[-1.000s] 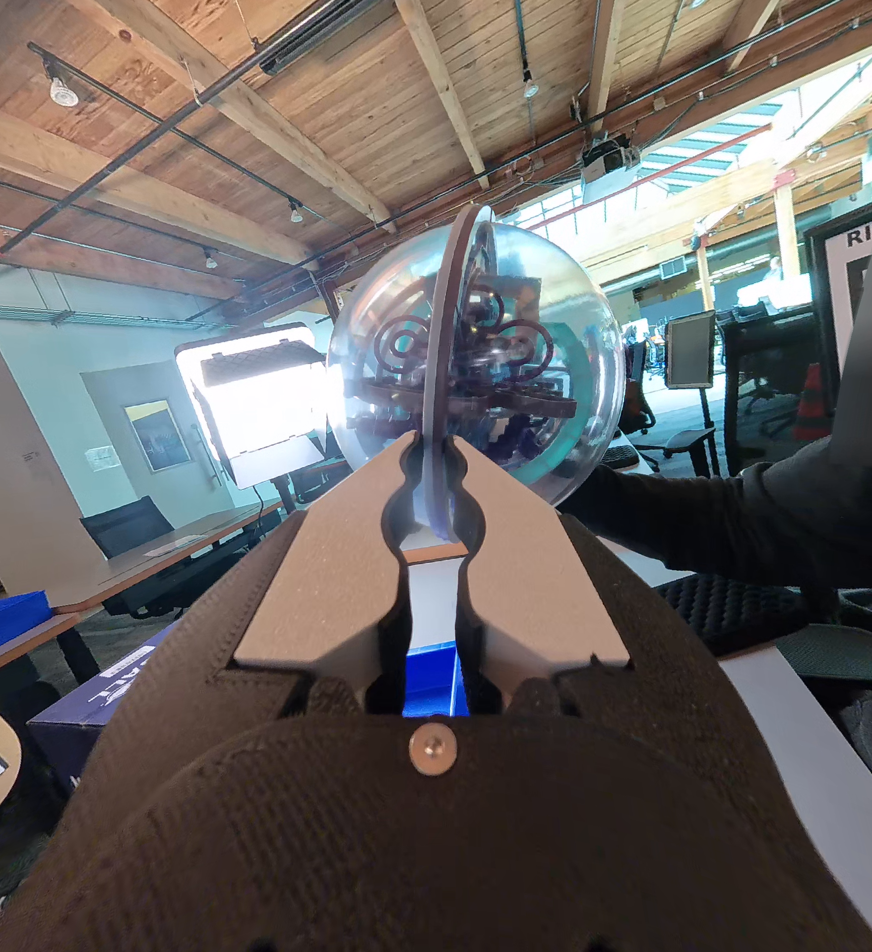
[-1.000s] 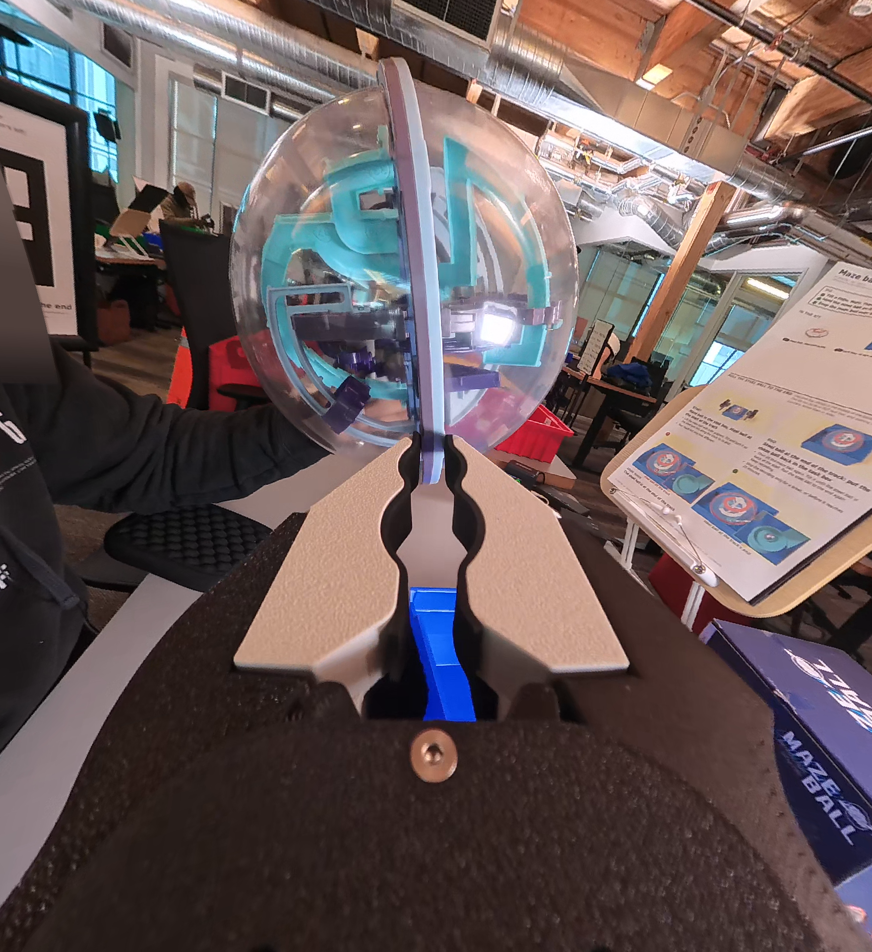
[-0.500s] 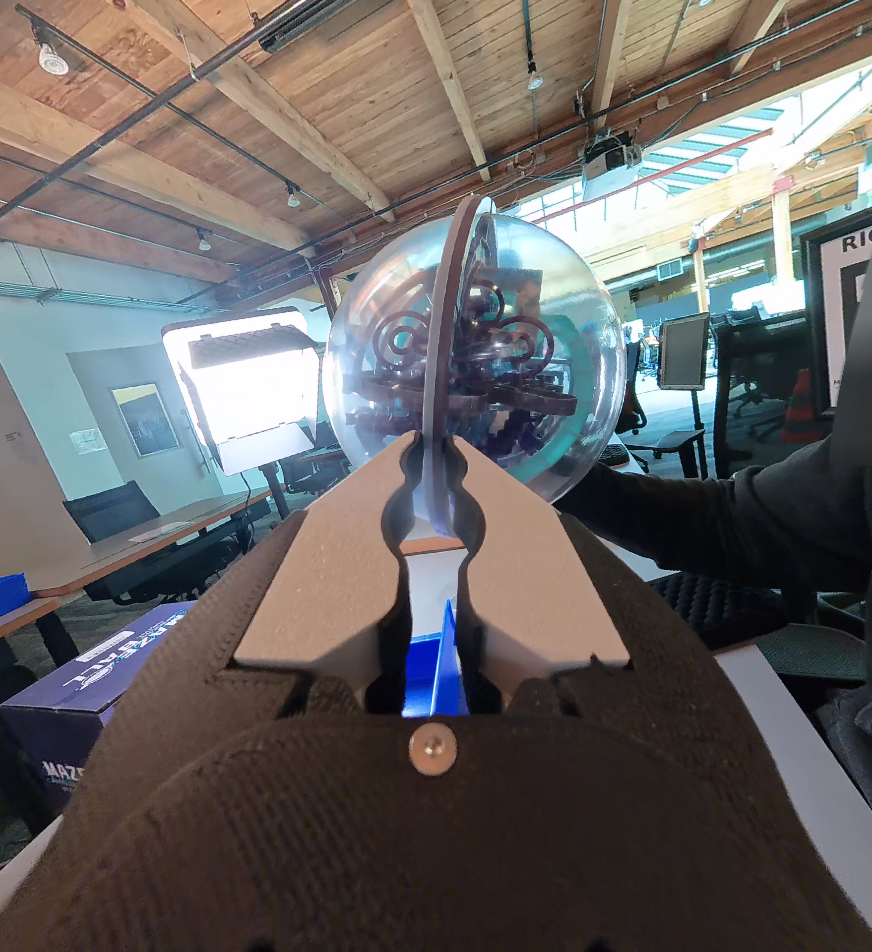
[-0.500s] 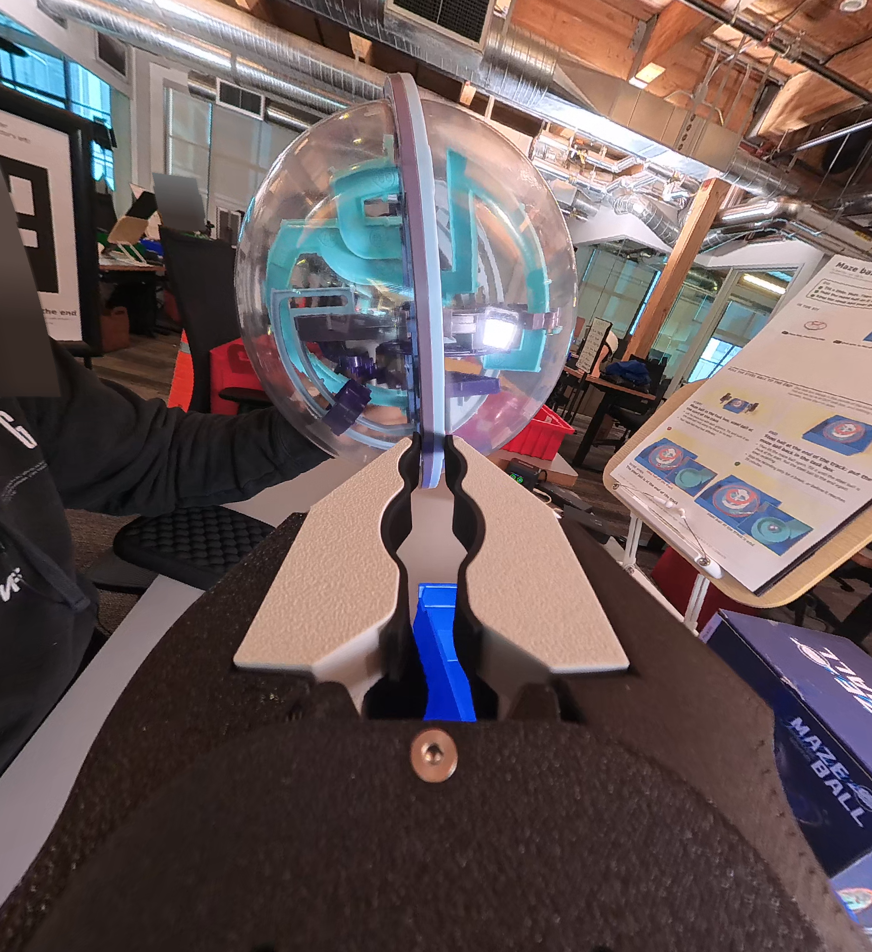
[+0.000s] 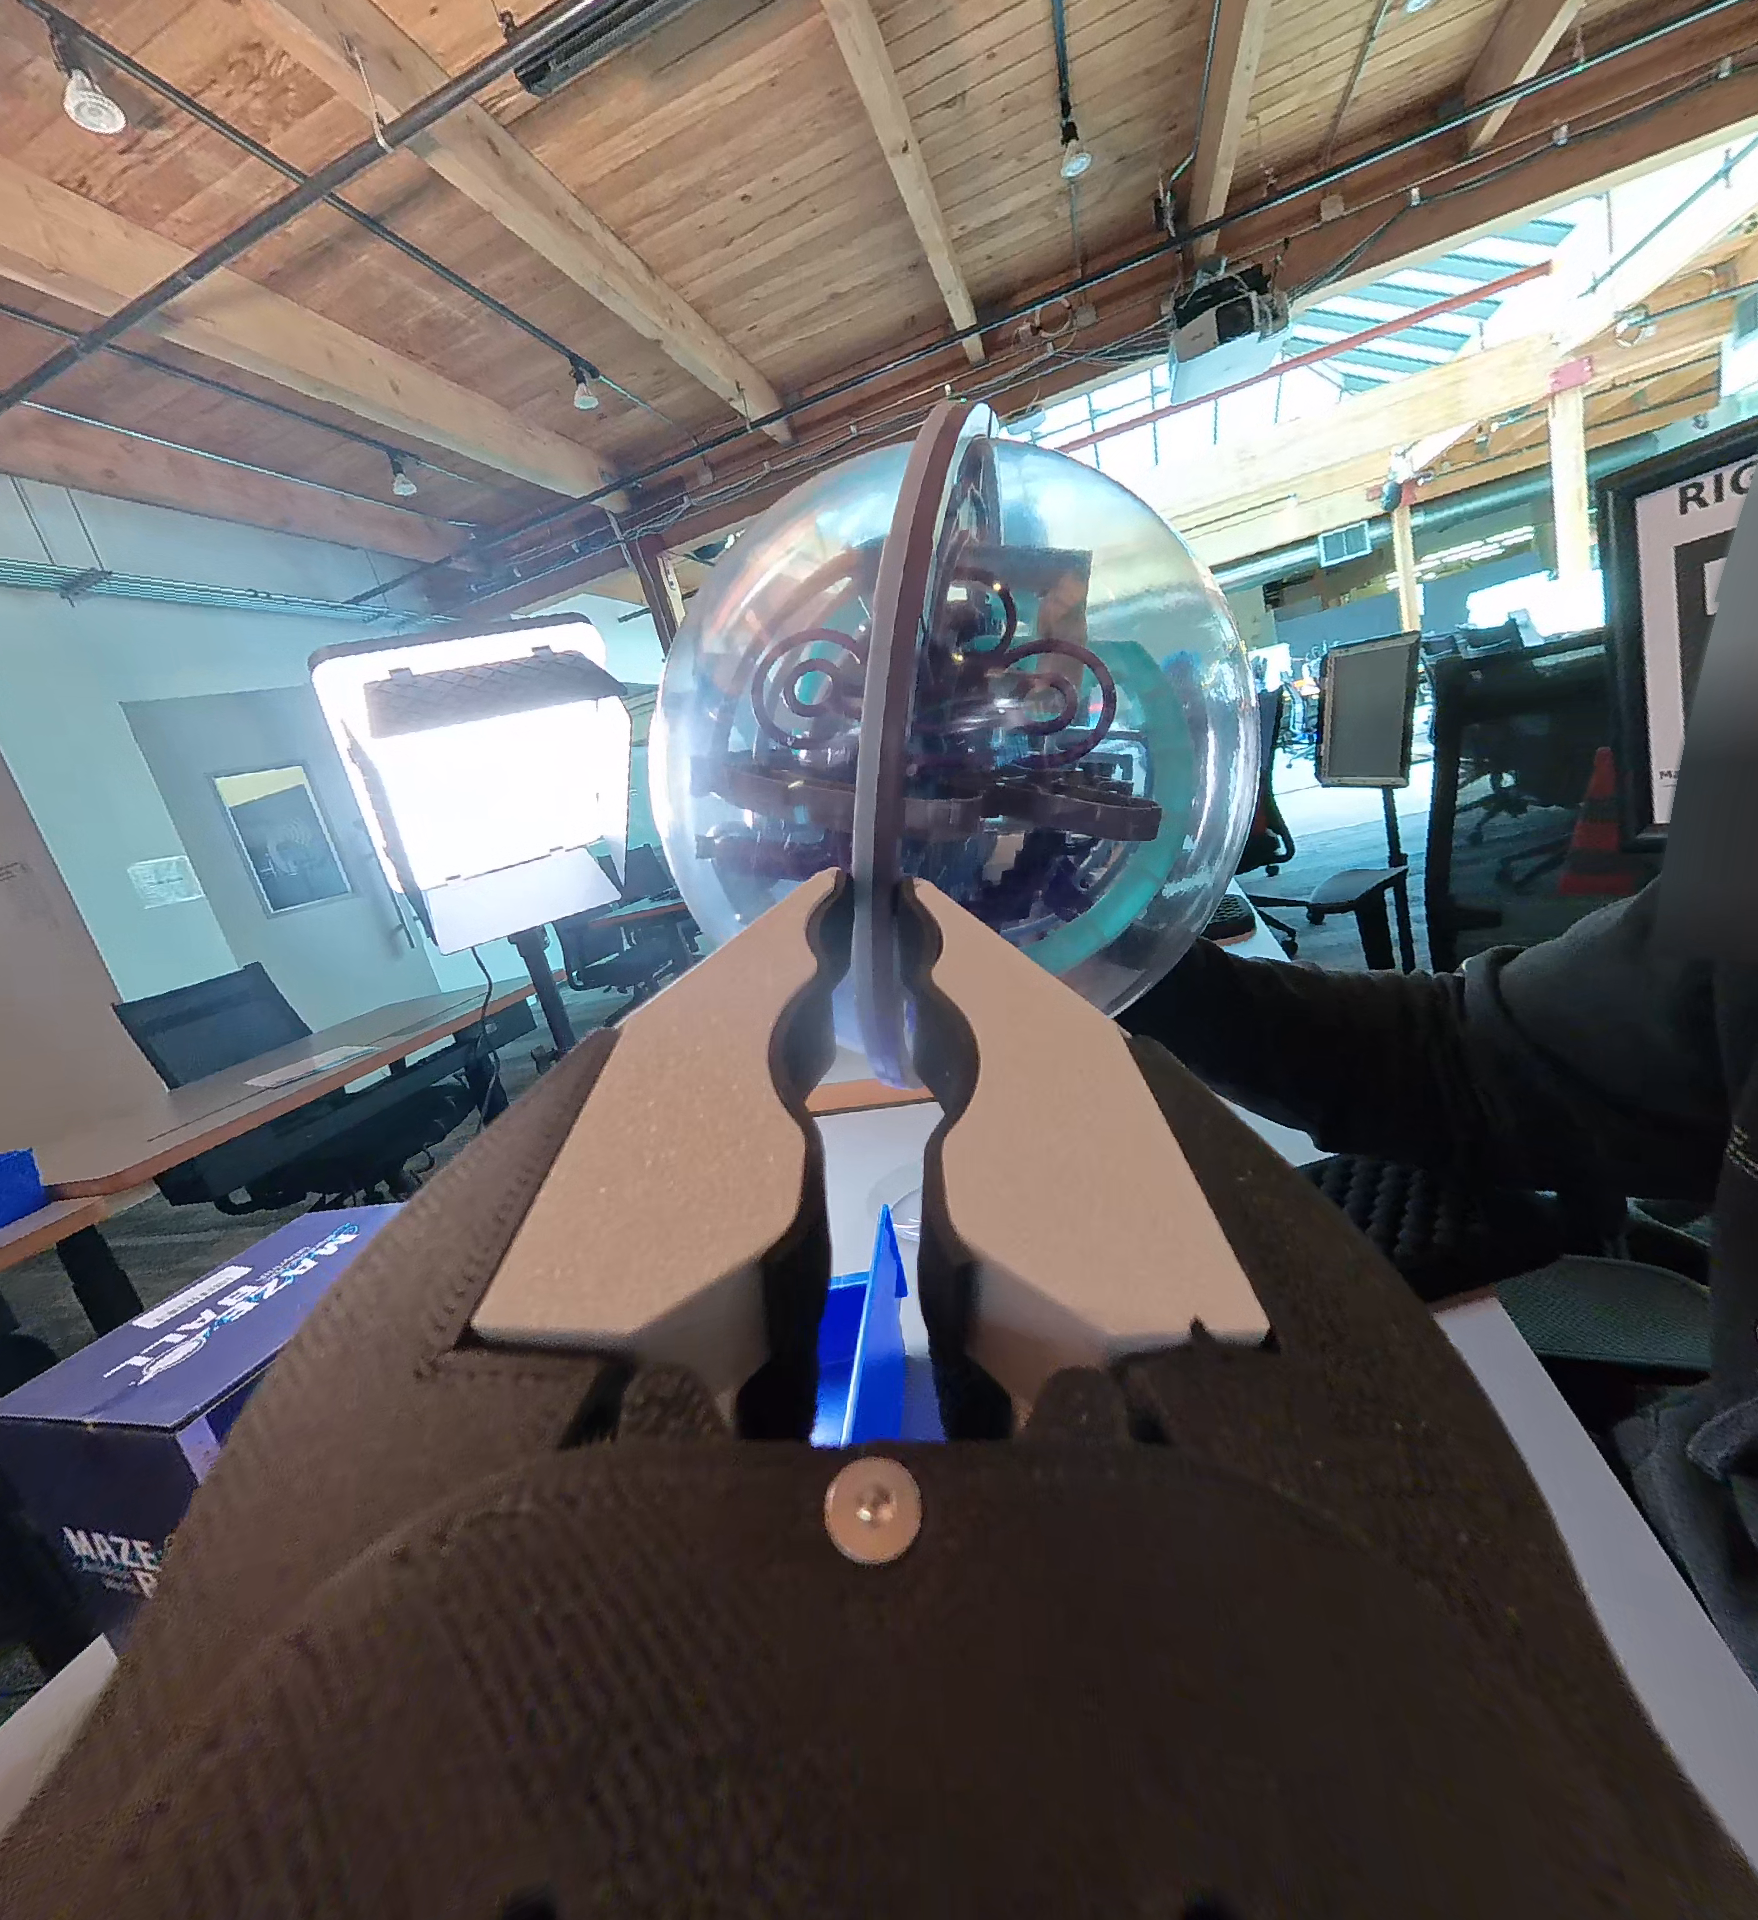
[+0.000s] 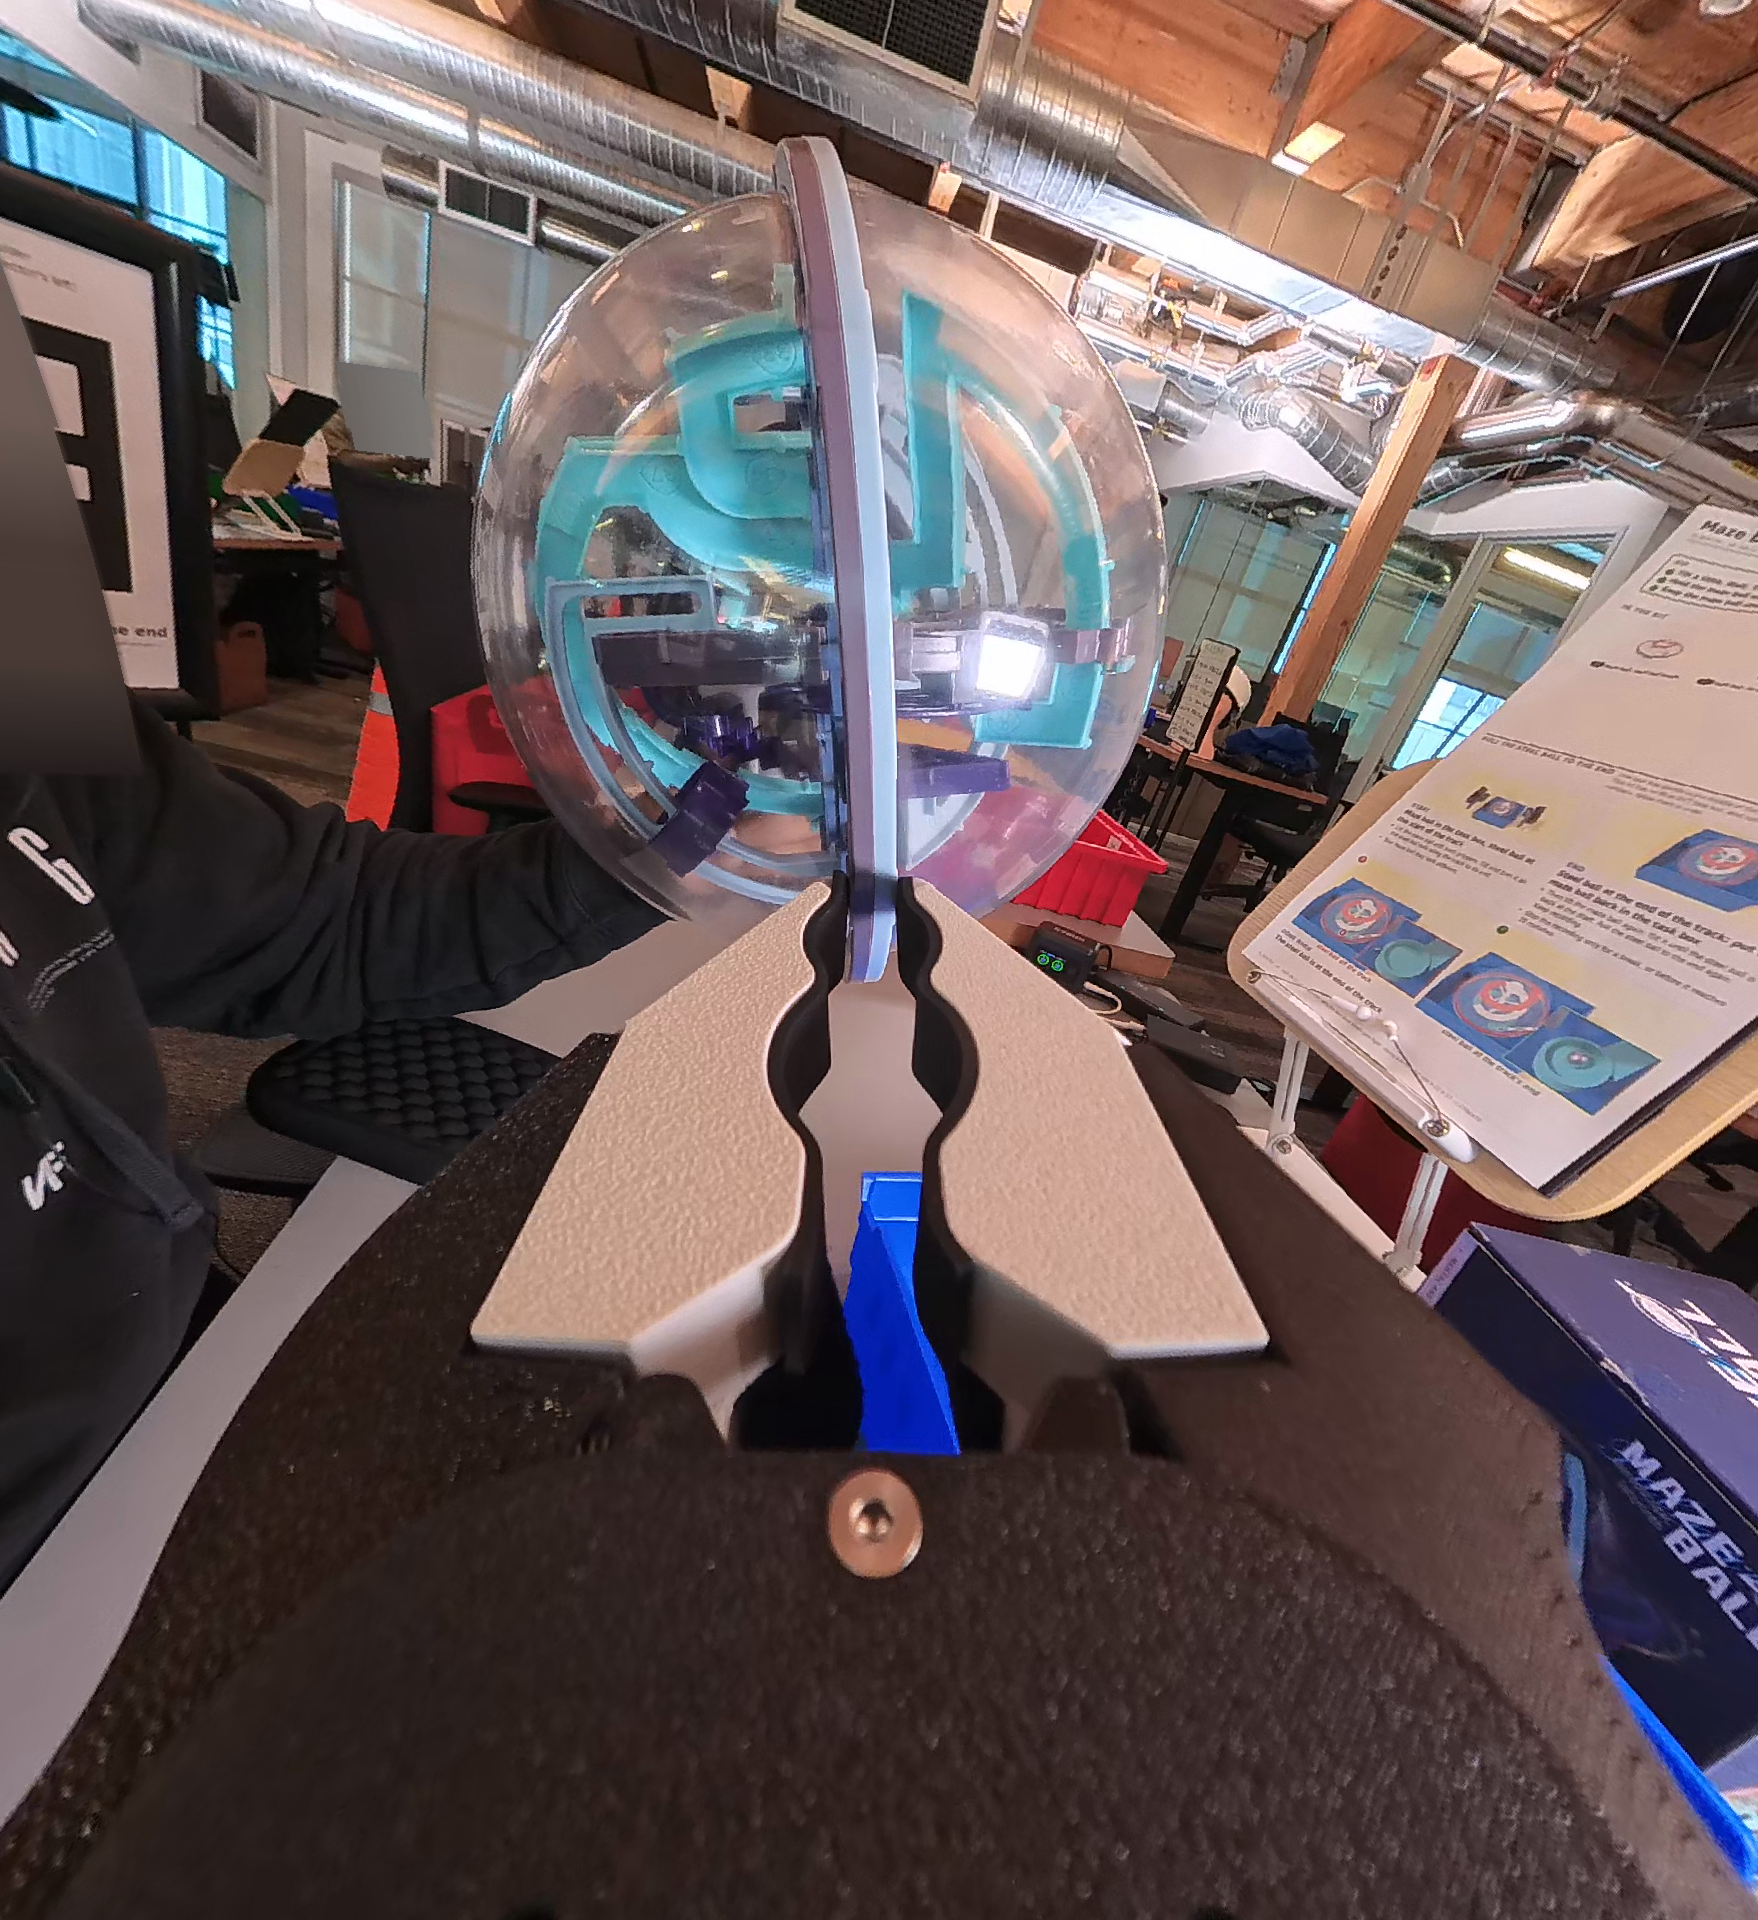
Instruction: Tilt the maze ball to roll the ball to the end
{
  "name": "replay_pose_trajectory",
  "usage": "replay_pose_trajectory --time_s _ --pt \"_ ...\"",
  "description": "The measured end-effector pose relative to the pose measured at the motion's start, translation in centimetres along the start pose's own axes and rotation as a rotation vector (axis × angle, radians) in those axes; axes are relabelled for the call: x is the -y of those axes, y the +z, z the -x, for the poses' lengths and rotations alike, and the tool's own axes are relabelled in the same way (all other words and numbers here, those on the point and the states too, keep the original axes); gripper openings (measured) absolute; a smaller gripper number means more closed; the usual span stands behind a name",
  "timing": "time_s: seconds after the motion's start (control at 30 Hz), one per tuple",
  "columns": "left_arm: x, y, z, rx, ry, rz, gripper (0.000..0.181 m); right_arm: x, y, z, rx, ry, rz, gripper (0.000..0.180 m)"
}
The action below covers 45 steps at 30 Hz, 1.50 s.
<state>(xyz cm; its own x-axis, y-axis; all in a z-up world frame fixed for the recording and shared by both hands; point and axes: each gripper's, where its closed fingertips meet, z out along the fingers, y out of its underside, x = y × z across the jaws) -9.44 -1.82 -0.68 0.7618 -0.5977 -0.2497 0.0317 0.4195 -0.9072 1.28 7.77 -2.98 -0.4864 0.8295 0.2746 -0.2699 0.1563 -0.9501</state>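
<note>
Both the left gripper [image 5: 873,904] and right gripper [image 6: 870,904] clamp the maze ball [image 6: 709,540] by its rim, held aloft mid-tilt; the inner ball's position is unseen.

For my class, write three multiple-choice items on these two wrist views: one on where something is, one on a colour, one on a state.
1. Where does the left hand-held gripper grip the maze ball?
A. on the flat rim around its middle
B. on the clear dome
C. nowhere

2. What colour are the big curved tracks in the right wrist view?
A. yellow
B. turquoise
C. white

3. How is the right hand-held gripper?
A. wide open
B. shut on nothing
C. shut on the maze ball

Answers: 1 A, its fingertips pinch the thin rim between the two clear halves. 2 B, turquoise channels show through the shell. 3 C, its tips close on the rim's lower edge.
</note>
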Motion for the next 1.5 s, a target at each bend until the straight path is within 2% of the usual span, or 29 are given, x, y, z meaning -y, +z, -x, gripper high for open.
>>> replay_pose_trajectory --time_s 0.93,1.5 --pt "-1.3 -0.5 -1.8 0.007 -0.118 0.030 0.007 -2.7 -0.5 1.6 0.015 0.108 0.025 0.007" --pt "-3.5 -0.6 -3.0 0.000 -0.213 0.042 0.007 -4.2 -1.7 2.5 0.011 0.171 0.048 0.008"
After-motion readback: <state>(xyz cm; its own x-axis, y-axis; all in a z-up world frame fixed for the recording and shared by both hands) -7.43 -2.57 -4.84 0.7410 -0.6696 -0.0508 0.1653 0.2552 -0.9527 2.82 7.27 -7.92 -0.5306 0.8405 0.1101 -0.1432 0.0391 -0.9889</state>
